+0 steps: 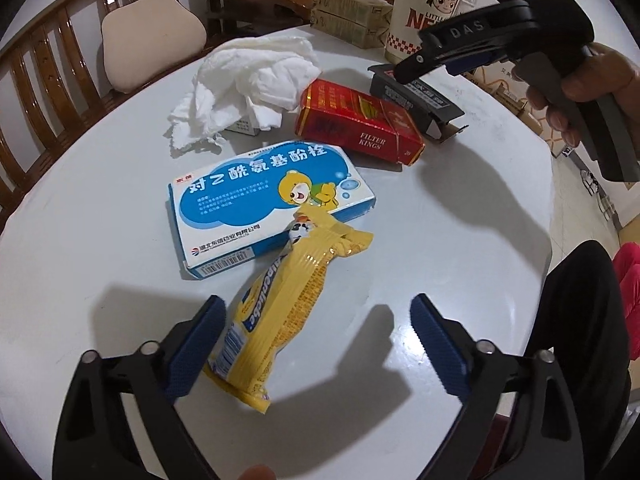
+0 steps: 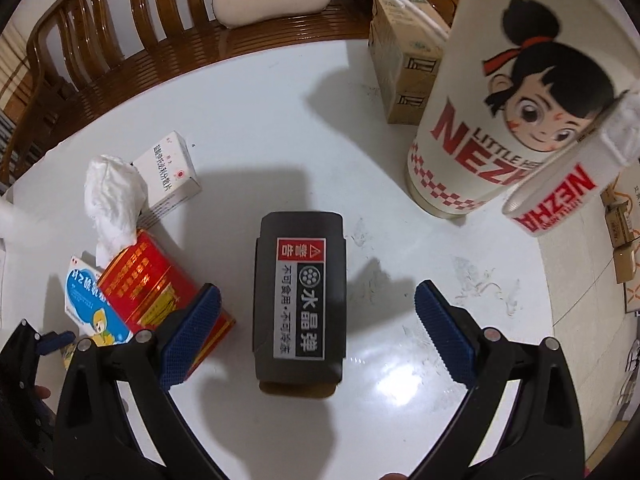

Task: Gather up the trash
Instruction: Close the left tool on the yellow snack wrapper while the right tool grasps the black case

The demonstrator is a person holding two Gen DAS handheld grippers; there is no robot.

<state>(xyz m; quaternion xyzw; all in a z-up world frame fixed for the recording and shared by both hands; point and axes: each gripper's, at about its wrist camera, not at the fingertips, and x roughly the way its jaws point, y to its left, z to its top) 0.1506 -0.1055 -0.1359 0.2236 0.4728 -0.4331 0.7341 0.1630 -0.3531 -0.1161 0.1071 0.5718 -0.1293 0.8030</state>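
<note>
A home – wooden chairs ring a white table.

**Covered, cropped and unreadable**

In the left wrist view the crumpled tissue covers most of a small white box, and the right gripper hides the far end of the black box. The yellow wrapper overlaps a corner of the blue medicine box. The Nezha cup is cut off by the right wrist view's top edge; fine print on the white box is too small to read
</note>
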